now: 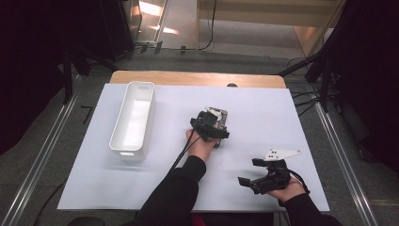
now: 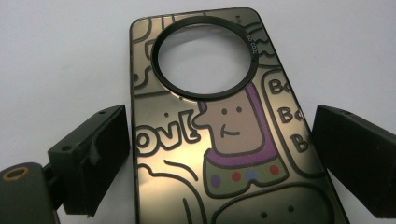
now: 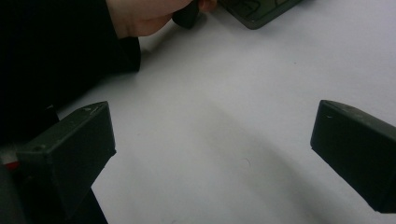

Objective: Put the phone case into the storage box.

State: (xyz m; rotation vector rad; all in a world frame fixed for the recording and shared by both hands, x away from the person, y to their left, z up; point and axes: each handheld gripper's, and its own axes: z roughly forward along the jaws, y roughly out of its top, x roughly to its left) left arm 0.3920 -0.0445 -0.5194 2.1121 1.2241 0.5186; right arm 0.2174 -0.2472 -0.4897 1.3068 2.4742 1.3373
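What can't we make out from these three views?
- Phone case, left gripper view: near end cut off by the bottom edge.
- Phone case, high view: mostly hidden under the left gripper.
- Bin, high view: far inner wall too washed out to read.
- Small dark thing at the table's far edge: too small to identify.

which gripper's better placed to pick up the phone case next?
Left. The left gripper already straddles the phone case, jaws open on either side of it. The right gripper sits apart near the table's front edge, jaws open over bare surface.
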